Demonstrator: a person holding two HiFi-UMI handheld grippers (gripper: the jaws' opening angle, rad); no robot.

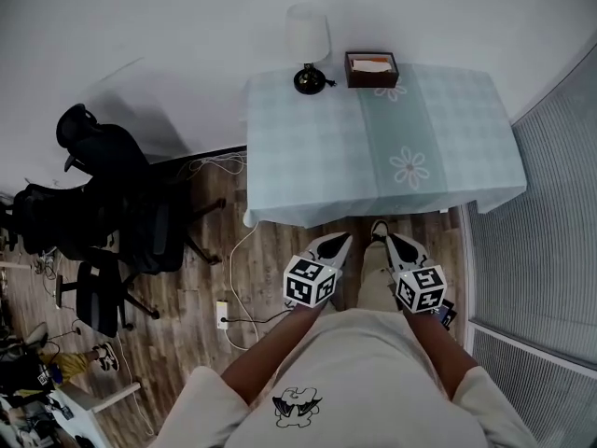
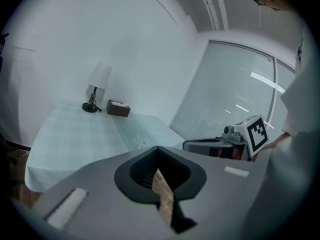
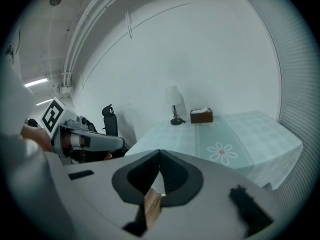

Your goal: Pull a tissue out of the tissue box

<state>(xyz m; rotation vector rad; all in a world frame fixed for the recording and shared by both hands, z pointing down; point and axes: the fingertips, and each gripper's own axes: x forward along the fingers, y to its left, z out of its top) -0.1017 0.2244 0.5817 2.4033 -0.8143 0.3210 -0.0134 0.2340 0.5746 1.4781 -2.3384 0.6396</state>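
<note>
Cream short-sleeved T-shirt (image 1: 373, 381), small black print (image 1: 297, 406), white-and-black left claw (image 1: 341, 243), right claw (image 1: 384, 236), black-and-white marker cubes (image 1: 311, 282).

White room, wooden floor.
A table (image 1: 308, 157) under a pale checked cloth stands against the white wall (image 1: 187, 26), with a lamp (image 1: 308, 49) on it. Black office chairs (image 1: 103, 185) are left, window blinds (image 1: 541, 241) right.
</note>
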